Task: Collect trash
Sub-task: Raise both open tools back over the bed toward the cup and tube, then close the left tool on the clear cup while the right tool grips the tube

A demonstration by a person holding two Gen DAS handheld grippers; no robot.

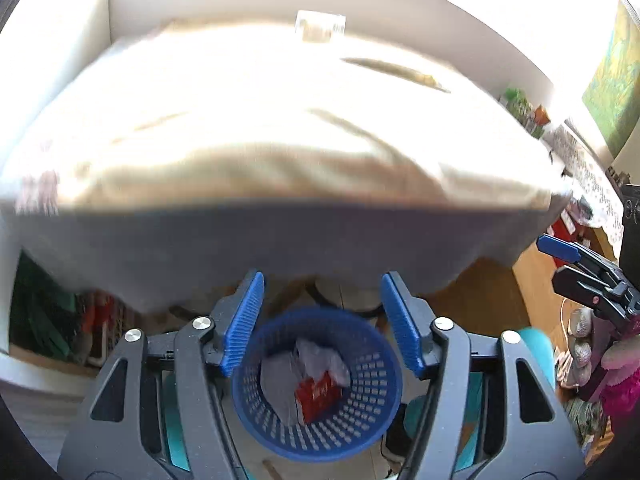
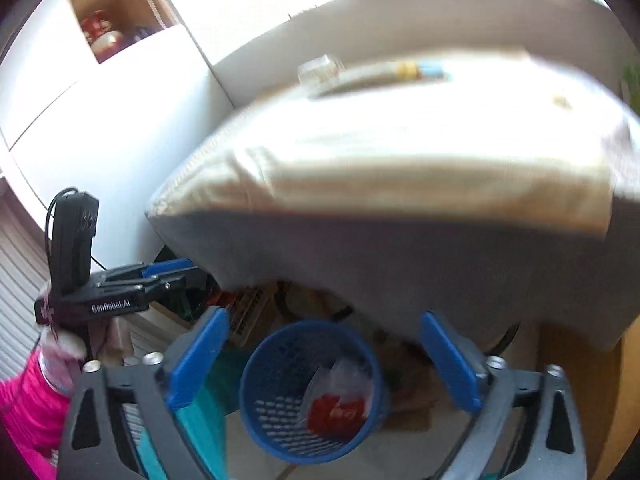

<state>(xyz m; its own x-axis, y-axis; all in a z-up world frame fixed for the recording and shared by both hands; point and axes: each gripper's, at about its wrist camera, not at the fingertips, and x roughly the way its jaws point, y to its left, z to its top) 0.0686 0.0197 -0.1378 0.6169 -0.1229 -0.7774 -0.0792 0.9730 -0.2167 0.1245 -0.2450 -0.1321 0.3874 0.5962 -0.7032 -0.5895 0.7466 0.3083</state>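
Observation:
A blue perforated basket (image 1: 360, 412) (image 2: 272, 412) stands on the floor below both grippers, just in front of the table's edge. Inside it lie a red packet (image 1: 318, 394) (image 2: 336, 412) and crumpled grey-clear wrapping (image 1: 320, 360) (image 2: 348, 378). My left gripper (image 1: 321, 280) hangs above the basket, open, with nothing between its blue pads. My right gripper (image 2: 324, 316) is open wide and also empty. On the table's far side sit a clear plastic box (image 1: 320, 26) (image 2: 320, 70) and a long flat strip (image 1: 396, 72) (image 2: 400, 70).
A table under a cream cloth (image 1: 280, 140) (image 2: 400, 152) fills the middle of both views, its overhang close above the basket. White cabinets and a shelf (image 2: 116, 20) stand behind on the left, cluttered goods (image 1: 528, 116) on the right. A pink sleeve (image 2: 24, 408) holds the left gripper.

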